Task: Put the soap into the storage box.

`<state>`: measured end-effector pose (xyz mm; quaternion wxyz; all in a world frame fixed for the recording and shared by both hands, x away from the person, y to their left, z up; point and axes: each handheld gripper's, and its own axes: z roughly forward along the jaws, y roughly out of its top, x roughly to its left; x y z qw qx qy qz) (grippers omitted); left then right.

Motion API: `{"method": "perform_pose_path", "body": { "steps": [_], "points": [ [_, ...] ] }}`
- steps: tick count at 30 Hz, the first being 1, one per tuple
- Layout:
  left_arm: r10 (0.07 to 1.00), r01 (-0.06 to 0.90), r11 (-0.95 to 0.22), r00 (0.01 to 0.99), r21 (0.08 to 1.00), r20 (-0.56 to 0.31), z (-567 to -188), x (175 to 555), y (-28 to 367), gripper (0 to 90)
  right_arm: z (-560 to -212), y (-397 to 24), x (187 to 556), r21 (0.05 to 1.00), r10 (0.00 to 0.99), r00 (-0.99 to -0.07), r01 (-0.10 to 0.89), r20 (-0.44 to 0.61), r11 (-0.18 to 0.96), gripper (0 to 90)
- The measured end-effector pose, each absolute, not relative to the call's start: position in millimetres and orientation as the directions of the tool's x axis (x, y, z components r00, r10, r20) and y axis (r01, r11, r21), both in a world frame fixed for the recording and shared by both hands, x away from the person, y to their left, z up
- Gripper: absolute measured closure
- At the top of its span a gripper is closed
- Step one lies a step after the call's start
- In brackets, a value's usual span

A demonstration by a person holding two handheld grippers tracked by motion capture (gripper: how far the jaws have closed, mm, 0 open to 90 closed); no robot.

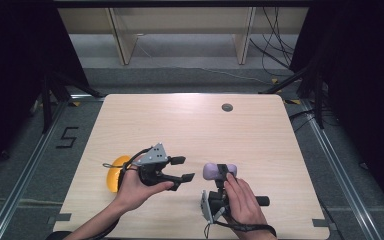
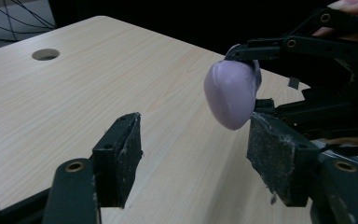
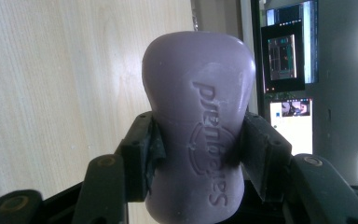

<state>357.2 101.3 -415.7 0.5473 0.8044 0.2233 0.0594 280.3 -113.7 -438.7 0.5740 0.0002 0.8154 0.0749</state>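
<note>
Pale wood tabletop (image 1: pixel 190 125) lies bare under your hands. Your right gripper (image 1: pixel 222 172) pinches the lilac waisted soap bar (image 3: pixel 198 126) at its narrow middle and holds it up off the table, so its ends stay free. Your left gripper (image 2: pixel 191 158) stands spread and empty beside it, likely ready to take one end. An orange round dish (image 1: pixel 115 172) sits behind your left hand (image 1: pixel 137 187).

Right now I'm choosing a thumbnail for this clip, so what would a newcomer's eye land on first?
Probably the lilac bar of soap, gripped across its waist by the right tool near the table's front edge. Next comes the left tool, open and pointing toward the soap from the side. Behind that hand, a yellow-orange object lies partly hidden on the wooden table.
</note>
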Motion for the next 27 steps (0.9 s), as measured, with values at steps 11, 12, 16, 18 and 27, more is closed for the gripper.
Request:
{"method": "perform_pose_path", "body": {
  "steps": [11, 12, 16, 18, 27],
  "points": [
    [0.373, 0.335, -0.321, 0.904, 0.886, -0.207, -419, 362, 76, 40.7, -442, -109, 278, 0.155, 0.116, -0.365, -0.078, -0.924, 0.985, 50.4],
    [0.375, 0.347, -0.314, 0.901, 0.884, -0.220, -419, 361, 75, 40.7, -442, -109, 278, 0.155, 0.116, -0.365, -0.078, -0.924, 0.985, 50.4],
    [0.361, 0.344, -0.316, 0.905, 0.884, -0.223, -420, 362, 71, 42.2, -441, -109, 280, 0.127, 0.087, -0.349, -0.095, -0.933, 0.987, 50.4],
    [0.355, 0.341, -0.324, 0.908, 0.882, -0.221, -420, 362, 69, 43.8, -443, -107, 277, 0.151, 0.109, -0.363, -0.091, -0.926, 0.984, 50.4],
    [0.329, 0.360, -0.317, 0.910, 0.878, -0.254, -425, 365, 63, 46.0, -444, -103, 276, 0.142, 0.091, -0.362, -0.115, -0.928, 0.983, 50.4]
  ]
}}
